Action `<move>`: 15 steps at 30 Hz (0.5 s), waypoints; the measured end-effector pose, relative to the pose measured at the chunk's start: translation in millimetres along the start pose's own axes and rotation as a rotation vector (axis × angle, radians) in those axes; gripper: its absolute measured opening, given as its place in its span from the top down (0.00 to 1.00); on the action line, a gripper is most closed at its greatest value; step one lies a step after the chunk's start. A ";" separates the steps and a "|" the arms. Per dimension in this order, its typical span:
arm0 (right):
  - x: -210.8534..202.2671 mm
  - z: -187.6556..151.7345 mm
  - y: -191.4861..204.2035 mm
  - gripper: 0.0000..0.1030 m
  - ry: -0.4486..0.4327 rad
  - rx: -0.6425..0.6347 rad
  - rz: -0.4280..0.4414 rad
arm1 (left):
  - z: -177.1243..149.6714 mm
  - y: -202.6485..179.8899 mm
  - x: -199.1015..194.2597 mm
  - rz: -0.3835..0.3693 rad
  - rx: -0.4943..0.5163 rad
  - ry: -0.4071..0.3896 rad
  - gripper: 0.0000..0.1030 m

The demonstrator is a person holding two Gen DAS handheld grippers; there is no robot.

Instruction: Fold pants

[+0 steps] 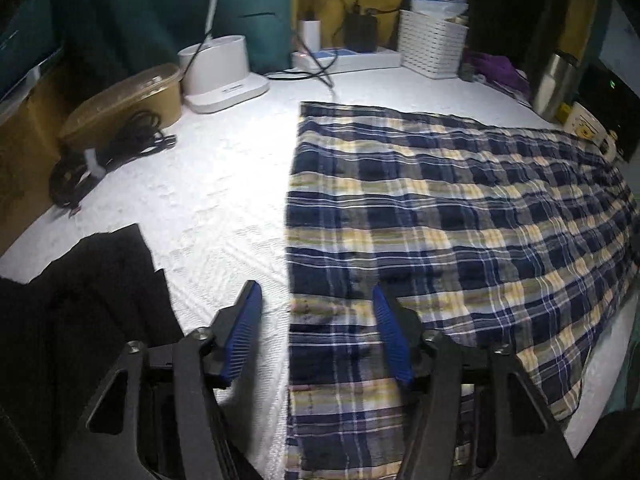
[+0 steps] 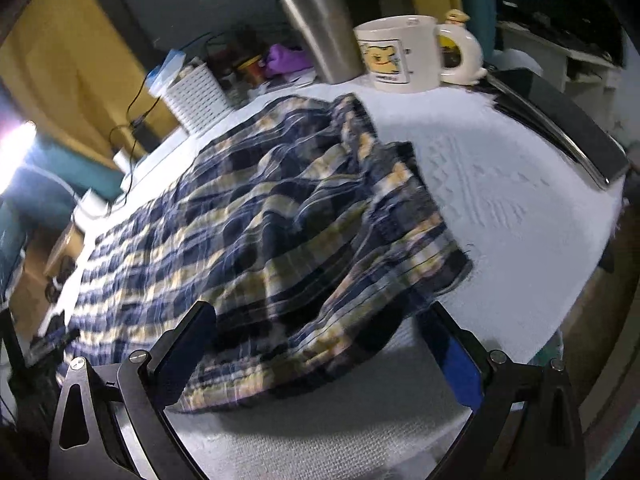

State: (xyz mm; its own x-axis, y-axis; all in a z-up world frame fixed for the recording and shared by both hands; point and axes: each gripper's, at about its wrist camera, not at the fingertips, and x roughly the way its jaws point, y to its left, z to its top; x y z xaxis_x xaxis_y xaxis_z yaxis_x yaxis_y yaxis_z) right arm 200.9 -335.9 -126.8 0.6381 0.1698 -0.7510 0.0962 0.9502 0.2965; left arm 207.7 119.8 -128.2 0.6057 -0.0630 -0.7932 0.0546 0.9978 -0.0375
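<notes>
Blue-padded fingers (image 1: 250, 316) of the left gripper (image 1: 316, 320) stand apart over the near left edge of the navy, yellow and white plaid cotton pants (image 1: 440, 208): one pad is above the bare white textured cloth covering the worktop (image 1: 208, 184), the other above the plaid fabric, and neither presses on it, so this gripper is released. The pants lie spread flat across the right half of the worktop in the left wrist view. At the right gripper (image 2: 320, 340) a bunched, raised fold of the same plaid fabric (image 2: 280, 220) runs between the two black fingers (image 2: 188, 344); motion blur hides whether the pads are clamped on it, so I cannot tell its state. Behind the pants, near the far edge, stand a brushed steel tumbler (image 2: 320, 32) and, just beside it, a cream ceramic mug with a bear picture (image 2: 400, 52). A white slatted plastic basket (image 1: 432, 44) sits at the back, with a white round appliance on a flat base (image 1: 220, 72) and a tan lidded tub (image 1: 128, 96) to its left. A dark garment (image 1: 80, 300) lies at the near left corner.
</notes>
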 end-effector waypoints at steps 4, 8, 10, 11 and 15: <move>3.0 1.8 2.4 0.01 -0.004 -0.013 -0.034 | 1.5 7.5 -1.7 -0.013 -0.016 -0.006 0.89; 10.6 7.3 8.0 0.01 -0.009 -0.036 -0.061 | 1.9 10.5 -3.7 0.000 -0.028 -0.009 0.89; 13.9 13.0 7.2 0.01 -0.002 -0.014 -0.039 | 2.1 12.8 -5.3 -0.007 -0.046 -0.009 0.89; 14.7 14.6 6.7 0.01 0.000 -0.006 -0.028 | 2.0 14.6 -6.7 -0.013 -0.060 -0.006 0.89; 21.6 22.0 9.1 0.01 0.007 0.022 0.063 | 2.4 17.7 -12.6 -0.026 -0.076 -0.009 0.89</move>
State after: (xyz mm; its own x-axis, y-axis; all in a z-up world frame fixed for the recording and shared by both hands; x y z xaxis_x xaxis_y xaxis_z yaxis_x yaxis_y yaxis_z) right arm 232.4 -329.3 -127.4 0.6381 0.2309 -0.7345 0.0729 0.9315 0.3562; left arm 202.9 138.3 -117.4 0.6120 -0.0890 -0.7858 0.0107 0.9945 -0.1043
